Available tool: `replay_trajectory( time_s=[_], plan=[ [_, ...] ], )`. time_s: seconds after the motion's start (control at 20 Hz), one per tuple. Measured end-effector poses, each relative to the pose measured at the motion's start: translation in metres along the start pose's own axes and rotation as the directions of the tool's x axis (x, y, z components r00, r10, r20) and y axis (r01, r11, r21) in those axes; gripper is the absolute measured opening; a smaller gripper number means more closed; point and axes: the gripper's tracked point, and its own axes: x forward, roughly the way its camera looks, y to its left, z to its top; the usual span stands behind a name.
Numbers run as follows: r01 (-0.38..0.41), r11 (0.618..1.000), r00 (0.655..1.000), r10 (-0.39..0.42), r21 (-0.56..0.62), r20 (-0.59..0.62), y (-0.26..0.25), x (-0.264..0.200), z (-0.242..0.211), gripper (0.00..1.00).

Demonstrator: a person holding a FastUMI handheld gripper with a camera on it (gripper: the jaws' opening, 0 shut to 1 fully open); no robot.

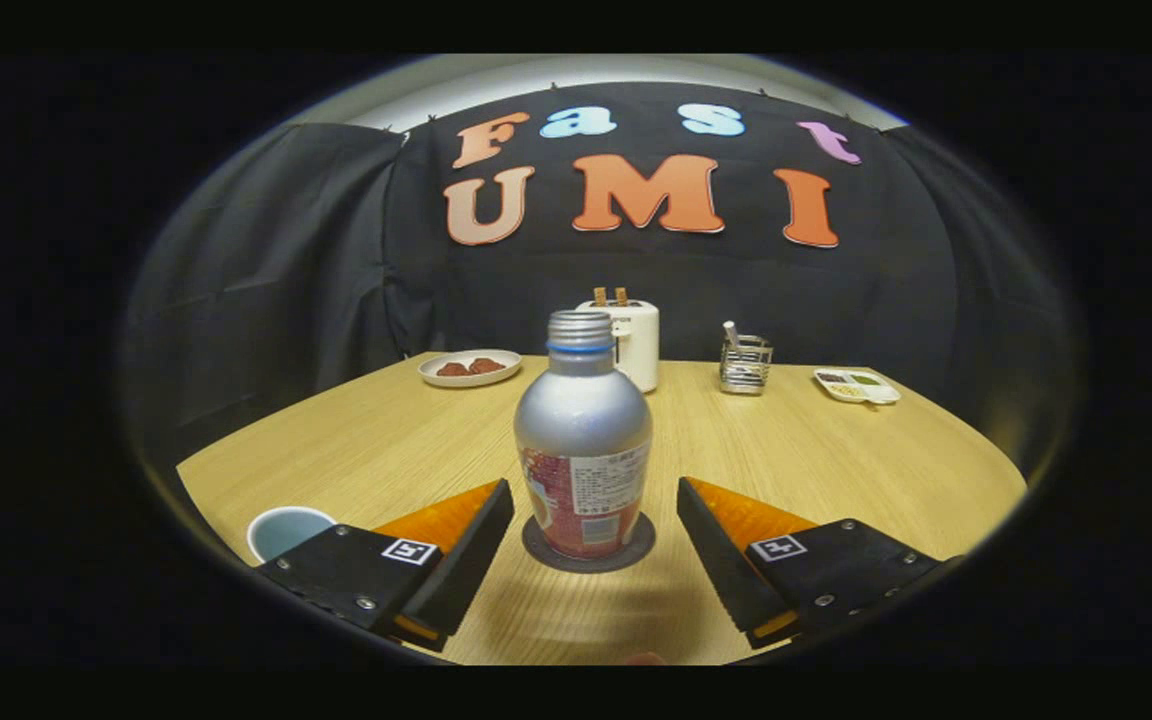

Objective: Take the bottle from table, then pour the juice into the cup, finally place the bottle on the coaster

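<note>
bottle: a silver metal bottle with a ribbed screw cap, a blue ring at the neck and a red-and-white label [583, 440] stands upright on the table, straight ahead of the jaws and centred on the gap between them.
long axis: vertical; the cap is on, so nothing shows whether juice is left inside.
under the bottle: a dark round flat coaster [636, 553] lies beneath its base, its rim showing all round the near side; the bottle appears to sit square on it.
jaws: the gripper [596, 520] is spread wide with nothing in its hold; each finger stands clear of the bottle, one to the left and one to the right, with bare table between finger and label.
bottle to jaws: level with the fingertips or just beyond them, not touching either; a straight pull back would clear it, a straight push and close would take it round the lower label.
cup: a pale blue round cup with a white rim [281, 528] sits at the near left, partly behind the left finger, well apart from the bottle; what is in it cannot be told.
stage, as a judgement: with the bottle on the coaster and the fingers free, this reads as the placing done, or else the very start.
table: light wood-grain table [836, 470].
far side: a white plate with brown pieces [469, 367] at far left, a white toaster [636, 343] behind the bottle, a wire holder [745, 364] and a small white tray [857, 385] at far right.
</note>
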Motion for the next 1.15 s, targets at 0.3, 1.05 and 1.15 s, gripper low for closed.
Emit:
replay_trajectory(
  time_s=[0.3, 1.05, 1.15],
  plan=[
    [0.091, 0.996, 0.995, -0.091, -0.01, 0.034, -0.038, -0.059, 0.026, 0.98],
    [0.263, 0.964, 0.952, -0.267, 0.049, 0.152, -0.096, -0.179, 0.062, 0.97],
    [0.262, 0.963, 0.951, -0.269, 0.062, 0.155, -0.094, -0.177, 0.061, 0.97]
  ],
)
